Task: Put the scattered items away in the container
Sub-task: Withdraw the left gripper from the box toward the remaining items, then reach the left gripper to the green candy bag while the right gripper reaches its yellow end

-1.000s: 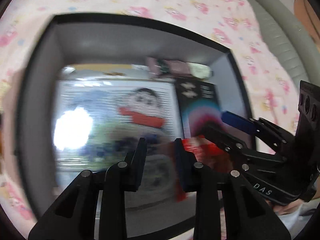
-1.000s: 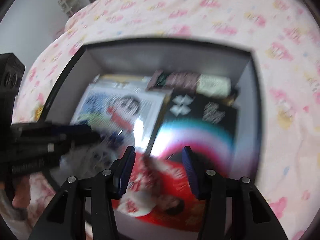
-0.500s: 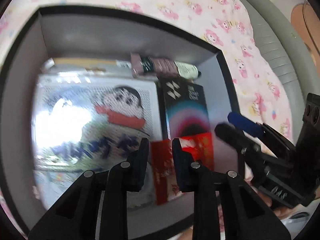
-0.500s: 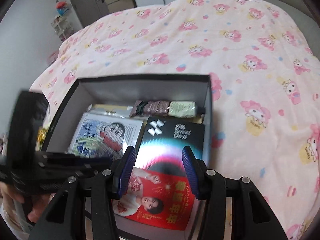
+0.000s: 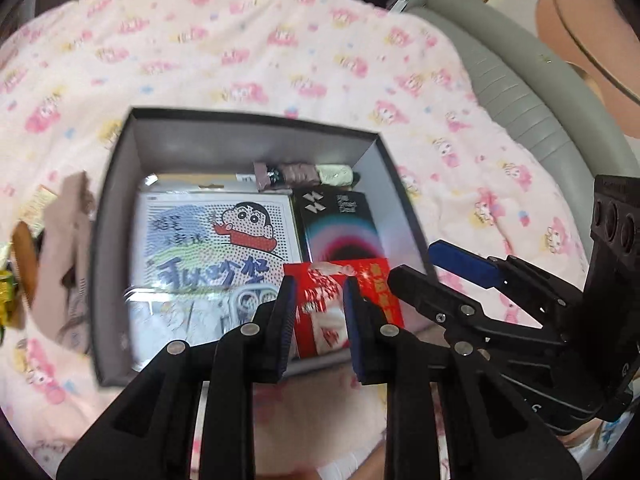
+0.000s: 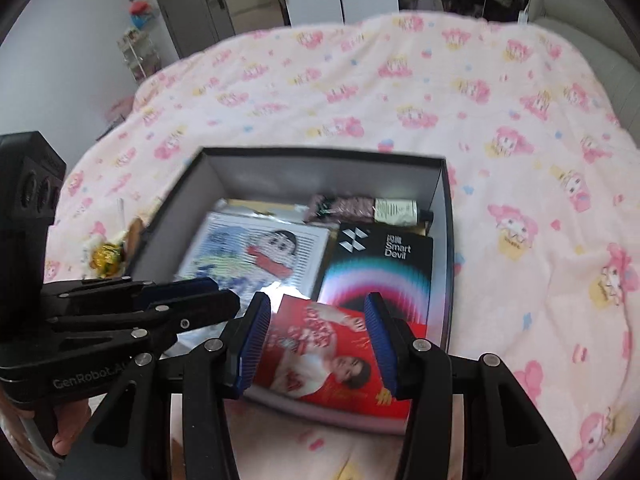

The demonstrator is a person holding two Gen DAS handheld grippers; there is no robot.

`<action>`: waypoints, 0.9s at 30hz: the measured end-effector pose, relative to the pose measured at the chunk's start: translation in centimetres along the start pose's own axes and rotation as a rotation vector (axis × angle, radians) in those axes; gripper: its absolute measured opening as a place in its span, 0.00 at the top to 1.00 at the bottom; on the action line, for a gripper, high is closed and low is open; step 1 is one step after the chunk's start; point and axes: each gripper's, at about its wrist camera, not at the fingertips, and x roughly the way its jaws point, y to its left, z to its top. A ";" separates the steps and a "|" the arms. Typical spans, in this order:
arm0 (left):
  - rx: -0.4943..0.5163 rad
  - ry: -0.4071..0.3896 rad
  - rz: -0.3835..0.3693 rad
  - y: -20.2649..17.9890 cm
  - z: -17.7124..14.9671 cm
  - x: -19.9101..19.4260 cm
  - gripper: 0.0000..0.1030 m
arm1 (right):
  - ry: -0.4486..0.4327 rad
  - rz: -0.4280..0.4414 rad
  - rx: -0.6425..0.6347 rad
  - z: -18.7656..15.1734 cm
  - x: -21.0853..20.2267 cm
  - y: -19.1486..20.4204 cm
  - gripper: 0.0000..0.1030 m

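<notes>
Items left of the box [image 5: 116, 216] blurred, left gripper [image 5: 318, 320] empty and closing, right gripper [image 6: 318, 344] spread and empty above its near rim, bedspread [image 6: 520, 208] open beyond.

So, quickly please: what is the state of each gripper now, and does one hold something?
Left gripper: jaws closing, nothing between them, above the box.
Right gripper: open, holding nothing.

Bright, even daylight w/ soft shadows. Motion blur, esp. left wrist view's left side. Fisheye bends edges; dark corners.
</notes>
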 end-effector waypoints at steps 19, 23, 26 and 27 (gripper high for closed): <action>-0.043 -0.100 0.073 4.3 -9.3 -12.0 0.79 | -0.039 0.201 -0.015 -5.7 -6.3 10.7 0.57; -0.119 -0.103 0.102 8.5 -11.2 -13.9 0.79 | -0.021 0.271 -0.089 -6.1 -5.1 15.2 0.57; -0.172 -0.126 0.139 11.4 -12.0 -15.4 0.79 | 0.007 0.324 -0.125 -5.8 -3.6 18.4 0.57; -0.191 -0.134 0.149 12.4 -12.2 -15.9 0.79 | 0.017 0.346 -0.133 -5.5 -3.0 19.4 0.57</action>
